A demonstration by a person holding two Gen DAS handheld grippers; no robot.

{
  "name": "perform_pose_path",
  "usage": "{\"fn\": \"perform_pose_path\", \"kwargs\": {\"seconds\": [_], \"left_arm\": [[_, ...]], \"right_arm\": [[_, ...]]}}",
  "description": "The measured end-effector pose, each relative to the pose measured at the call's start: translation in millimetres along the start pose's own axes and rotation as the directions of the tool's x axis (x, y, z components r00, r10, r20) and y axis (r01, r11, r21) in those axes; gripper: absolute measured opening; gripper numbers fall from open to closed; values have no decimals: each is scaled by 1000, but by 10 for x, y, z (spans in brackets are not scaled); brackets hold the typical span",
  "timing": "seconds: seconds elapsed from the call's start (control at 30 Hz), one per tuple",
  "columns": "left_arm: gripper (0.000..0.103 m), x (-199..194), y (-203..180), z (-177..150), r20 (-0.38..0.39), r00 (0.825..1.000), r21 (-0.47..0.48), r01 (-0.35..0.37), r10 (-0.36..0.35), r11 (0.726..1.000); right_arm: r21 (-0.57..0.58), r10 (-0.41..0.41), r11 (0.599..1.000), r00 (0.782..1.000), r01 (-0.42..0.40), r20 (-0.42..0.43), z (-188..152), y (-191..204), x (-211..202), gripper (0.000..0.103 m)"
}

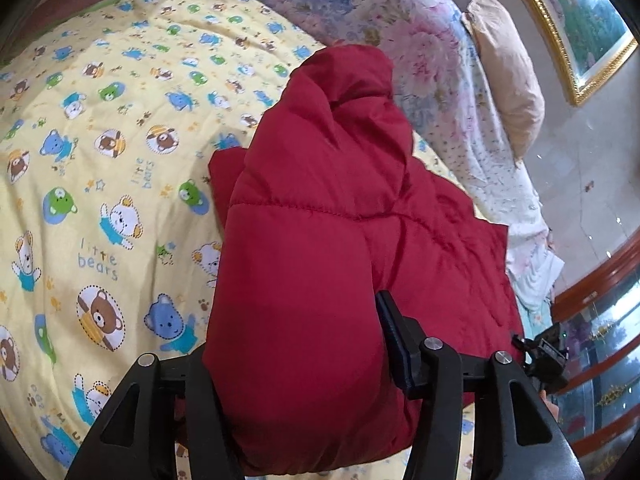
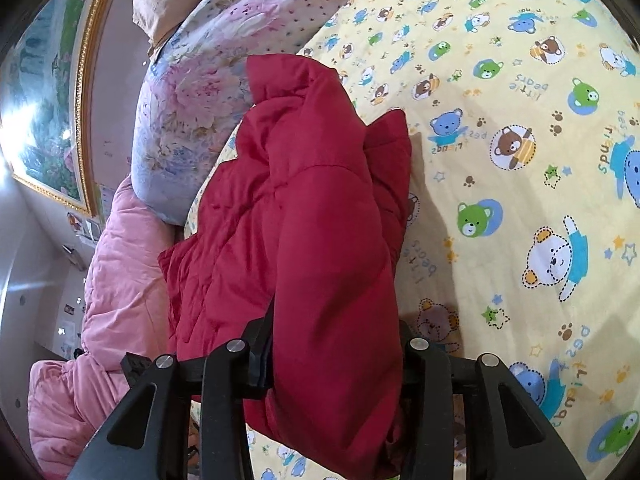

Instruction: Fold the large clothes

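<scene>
Where the red quilted jacket [image 1: 320, 240] lies bunched on the bed's yellow bear-print sheet [image 1: 100, 160], both grippers have it between their jaws. Half open, the left gripper [image 1: 296, 364] has a thick padded fold filling the gap, as does the right gripper [image 2: 336, 344] (whether the pads press hard cannot be told). Beyond the jacket a floral quilt [image 1: 400, 40] is heaped at the far side, with a pink blanket [image 2: 112, 280] at its left in the right wrist view.
</scene>
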State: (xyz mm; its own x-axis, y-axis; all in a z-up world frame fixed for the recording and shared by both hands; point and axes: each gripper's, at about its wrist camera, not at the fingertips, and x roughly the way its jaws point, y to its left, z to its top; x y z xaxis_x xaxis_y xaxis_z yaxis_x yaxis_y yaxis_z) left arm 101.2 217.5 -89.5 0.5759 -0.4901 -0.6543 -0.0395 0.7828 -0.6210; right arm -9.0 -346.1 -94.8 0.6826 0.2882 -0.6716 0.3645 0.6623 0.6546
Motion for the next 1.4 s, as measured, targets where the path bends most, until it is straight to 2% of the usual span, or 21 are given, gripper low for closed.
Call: {"fn": "perform_pose_path", "kwargs": {"seconds": [0.1,0.27,0.33,0.47,0.73,0.87,1.03,1.23,1.3,1.4], "left_arm": [[58,3,-28,-6,-4,1000,4,-31,31,1000],[66,65,-272,-13,-1,992,51,-127,128,991],[73,33,-350,-17,6,986,59,-167,167,984],[79,-79,-400,-91,9,984,46,-180,179,983],[79,-292,-491,-170,35,977,56,-212,211,976],[82,-436,-606,-184,109,956,85,-282,273,956],[82,-637,-814,-231,160,956,124,-267,246,956],[82,-751,-1163,-408,160,972,246,-207,171,947],[82,-745,-1260,-438,141,980,286,-177,141,942],[82,-706,-1332,-454,108,987,333,-150,120,931]], "right_arm": [[-4,-14,1000,1000,14,-1,-10,-27,32,46],[11,-29,1000,1000,29,3,-18,-79,40,56],[15,-36,999,999,36,2,-17,-72,21,59],[17,-65,998,998,65,6,-30,-56,-32,68],[-9,-135,991,989,136,67,-18,28,-238,75],[-37,-187,981,976,193,112,-20,105,-368,75],[-117,-243,957,953,266,179,-53,336,-496,75],[-278,-255,904,932,324,256,-146,786,-522,75],[-334,-249,884,934,327,254,-184,923,-462,75],[-396,-231,868,949,300,213,-242,1046,-333,75]]}}
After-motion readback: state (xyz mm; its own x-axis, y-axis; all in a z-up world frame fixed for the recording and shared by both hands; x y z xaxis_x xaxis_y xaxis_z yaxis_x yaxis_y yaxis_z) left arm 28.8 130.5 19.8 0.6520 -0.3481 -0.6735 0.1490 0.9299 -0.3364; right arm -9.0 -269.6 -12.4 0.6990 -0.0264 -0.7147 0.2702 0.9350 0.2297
